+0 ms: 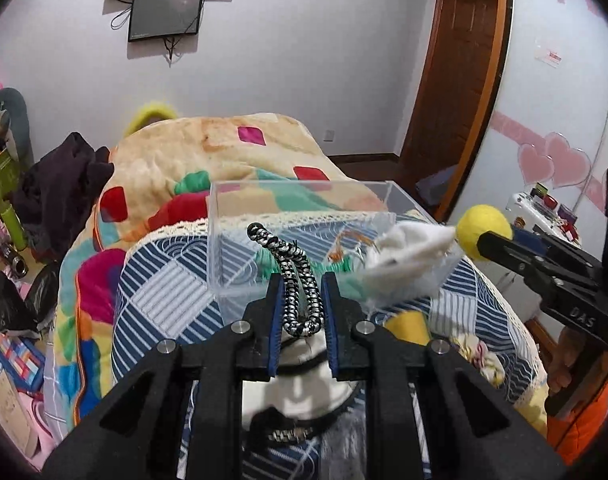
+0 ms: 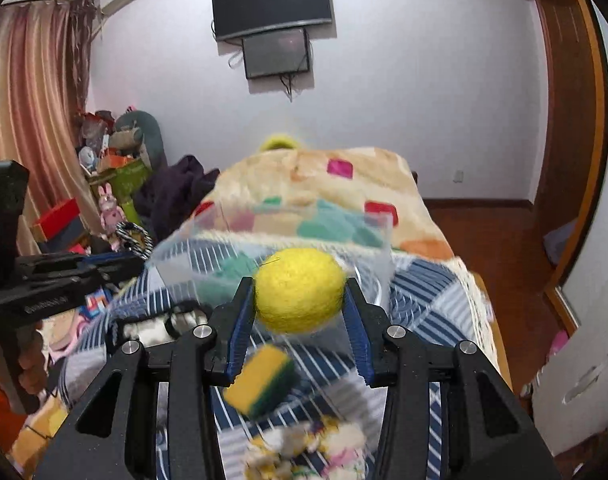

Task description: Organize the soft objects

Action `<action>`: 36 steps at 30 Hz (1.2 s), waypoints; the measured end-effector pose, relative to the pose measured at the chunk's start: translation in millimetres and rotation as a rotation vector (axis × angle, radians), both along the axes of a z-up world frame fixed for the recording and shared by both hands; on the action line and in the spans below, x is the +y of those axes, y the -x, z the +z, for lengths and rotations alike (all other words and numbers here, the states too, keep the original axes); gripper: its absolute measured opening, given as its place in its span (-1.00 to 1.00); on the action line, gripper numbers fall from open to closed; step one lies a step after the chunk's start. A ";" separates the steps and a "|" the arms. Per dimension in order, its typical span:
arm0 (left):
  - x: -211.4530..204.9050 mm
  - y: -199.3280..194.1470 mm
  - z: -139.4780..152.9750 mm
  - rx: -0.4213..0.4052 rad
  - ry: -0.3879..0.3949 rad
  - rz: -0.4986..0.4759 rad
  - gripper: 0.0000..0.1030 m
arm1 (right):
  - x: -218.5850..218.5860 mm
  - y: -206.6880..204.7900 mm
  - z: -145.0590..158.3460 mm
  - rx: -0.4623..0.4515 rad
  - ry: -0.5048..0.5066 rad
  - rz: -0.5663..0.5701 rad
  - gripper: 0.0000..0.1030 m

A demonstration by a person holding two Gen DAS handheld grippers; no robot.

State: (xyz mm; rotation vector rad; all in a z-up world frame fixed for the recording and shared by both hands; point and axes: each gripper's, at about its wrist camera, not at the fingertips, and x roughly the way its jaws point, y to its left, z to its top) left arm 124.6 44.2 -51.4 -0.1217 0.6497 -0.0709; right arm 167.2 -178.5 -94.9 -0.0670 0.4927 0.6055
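Your left gripper is level and pointing forward, its jaws closed on a black-and-white scrunchie that loops up past the fingertips. Your right gripper clamps a yellow ball between its blue pads. In the left view it reaches in from the right, ball leading, your hand under its handle.

The yellow ball looks like matt, fuzzy felt, held between ribbed blue pads set in matt black plastic fingers with shiny metal bolts. The box is clear, glossy plastic. The black-and-white scrunchie is soft coiled fabric with a slight sheen. Under them lies a quilted cotton cover with a lace edge, and behind it a plush fleece blanket.
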 end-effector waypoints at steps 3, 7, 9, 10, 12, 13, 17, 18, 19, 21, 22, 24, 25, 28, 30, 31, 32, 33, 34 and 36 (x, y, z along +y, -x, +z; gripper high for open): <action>1.5 -13.7 -0.9 0.004 -0.009 0.011 -0.65 | 8.1 -7.8 5.2 -0.007 -0.022 0.006 -0.22; 2.5 -32.0 -7.7 0.026 0.006 0.013 -0.65 | 24.6 -19.4 5.4 0.006 -0.026 0.021 -0.22; 2.1 -40.9 -13.2 0.043 0.008 0.014 -0.65 | 35.3 -26.1 3.0 0.004 -0.001 0.015 -0.22; 2.1 -44.6 -15.6 0.050 0.009 0.013 -0.65 | 37.4 -27.0 2.5 0.000 0.009 0.007 -0.22; 2.0 -52.4 -20.5 0.064 -0.005 0.015 -0.65 | 44.7 -33.5 -0.7 0.008 0.027 -0.002 -0.22; 2.2 -56.5 -23.2 0.074 -0.014 0.017 -0.65 | 47.7 -38.0 -3.2 0.023 0.028 -0.001 -0.22; 5.6 -69.7 -31.2 0.115 -0.006 0.019 -0.65 | 52.9 -53.2 -14.2 0.087 0.034 0.006 -0.22; 6.9 -72.5 -33.4 0.125 -0.002 0.021 -0.65 | 55.2 -55.7 -17.5 0.099 0.042 0.007 -0.22; 8.0 -74.1 -35.0 0.130 0.004 0.018 -0.65 | 57.2 -56.9 -20.7 0.112 0.052 0.010 -0.22; 7.3 -76.3 -37.7 0.137 0.014 0.004 -0.65 | 60.2 -56.9 -25.4 0.126 0.068 0.015 -0.22; 6.7 -76.2 -38.0 0.135 0.013 0.002 -0.64 | 62.4 -56.6 -28.0 0.134 0.077 0.022 -0.22; 4.2 -76.1 -38.3 0.132 0.000 0.000 -0.61 | 63.8 -55.9 -31.1 0.146 0.090 0.034 -0.22; 3.3 -75.9 -38.2 0.132 -0.003 0.000 -0.58 | 65.0 -55.8 -33.3 0.151 0.100 0.037 -0.20; 1.2 -75.4 -37.7 0.136 0.000 -0.010 -0.49 | 66.9 -55.8 -35.8 0.153 0.122 0.033 -0.17; 1.0 -74.4 -37.2 0.136 -0.008 -0.006 -0.41 | 64.8 -54.0 -34.8 0.150 0.121 0.033 -0.15; 0.9 -73.3 -36.7 0.135 -0.011 -0.004 -0.41 | 64.0 -55.0 -34.2 0.155 0.118 0.037 -0.14; 1.7 -71.0 -35.5 0.133 -0.010 -0.003 -0.41 | 62.7 -55.7 -33.3 0.160 0.113 0.041 -0.13; 2.4 -68.6 -34.1 0.129 -0.007 -0.005 -0.40 | 60.2 -54.0 -31.6 0.163 0.105 0.045 -0.07; 3.4 -65.7 -32.3 0.122 -0.001 -0.005 -0.36 | 60.1 -54.8 -30.6 0.162 0.101 0.047 0.04; 5.9 -58.9 -27.6 0.107 0.006 -0.004 -0.30 | 57.3 -51.8 -26.6 0.144 0.095 0.048 0.17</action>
